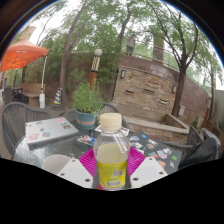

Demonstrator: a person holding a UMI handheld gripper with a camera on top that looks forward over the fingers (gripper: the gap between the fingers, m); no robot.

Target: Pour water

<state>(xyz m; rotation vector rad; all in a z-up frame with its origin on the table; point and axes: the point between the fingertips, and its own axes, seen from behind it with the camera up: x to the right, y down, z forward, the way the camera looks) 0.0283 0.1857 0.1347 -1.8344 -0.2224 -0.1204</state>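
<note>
- we see a clear plastic bottle [112,155] with a yellow label and a pale cap, upright between the two fingers of the gripper [112,162].
- both pink pads [90,160] appear pressed against the bottle's sides, so we judge the fingers closed on it; no gap shows on either side.
- beyond the bottle lies a round mesh table [160,150] with small flat items scattered on it, a book [50,130] just off to one side, and a potted plant [87,103] farther back.
- a pale rounded rim, perhaps a cup [55,160], sits low beside the fingers; we cannot tell what it is for sure.
- the cap looks on, so we judge pouring has not begun. if the cap is not removed, tilting gives nothing.
- risk: the bottle is thin plastic, so a hard squeeze could push water out once it is uncapped.
- risk: the label is smooth, so a loose hold could let the bottle slide or twist when we tilt it.
- risk: if the receiving vessel is poorly lined up, water would fall through the mesh or onto the book.
</note>
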